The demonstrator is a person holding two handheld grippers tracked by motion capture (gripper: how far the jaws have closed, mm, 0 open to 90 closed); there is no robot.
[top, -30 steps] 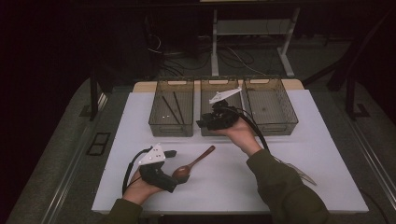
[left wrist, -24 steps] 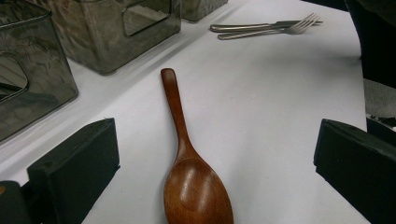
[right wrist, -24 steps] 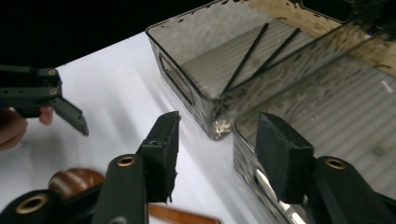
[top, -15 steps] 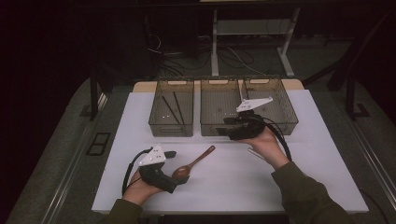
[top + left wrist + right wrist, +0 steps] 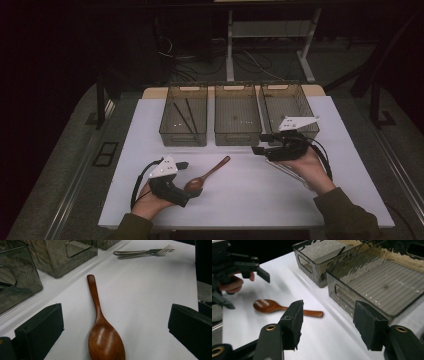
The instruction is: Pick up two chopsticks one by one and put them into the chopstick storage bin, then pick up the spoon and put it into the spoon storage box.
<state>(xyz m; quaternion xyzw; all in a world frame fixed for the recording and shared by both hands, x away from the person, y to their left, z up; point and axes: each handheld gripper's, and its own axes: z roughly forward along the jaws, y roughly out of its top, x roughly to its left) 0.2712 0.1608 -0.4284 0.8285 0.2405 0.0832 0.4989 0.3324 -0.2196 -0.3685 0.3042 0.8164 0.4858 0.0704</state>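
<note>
A brown wooden spoon [image 5: 214,170] lies on the white table [image 5: 240,200], its bowl toward the person. My left gripper [image 5: 184,182] rests on the table, open, and the spoon's bowl [image 5: 106,342] lies between the wide-apart jaws without touching them. My right gripper [image 5: 257,143] hovers in front of the right bin [image 5: 290,107], pointing left. Its jaws [image 5: 329,303] have just been opening and nothing is between them. In the right gripper view the spoon [image 5: 268,306] lies beyond the jaws.
Three smoky clear bins stand in a row at the back. The left bin [image 5: 170,127] holds dark chopsticks [image 5: 182,115]; the middle bin [image 5: 237,137] has nothing in it. A metal fork [image 5: 150,251] and a second piece of cutlery lie under the right hand [image 5: 281,169].
The right hand has moved from over the middle bin to the right, down to the front of the right bin. The left gripper and the spoon have stayed put.
</note>
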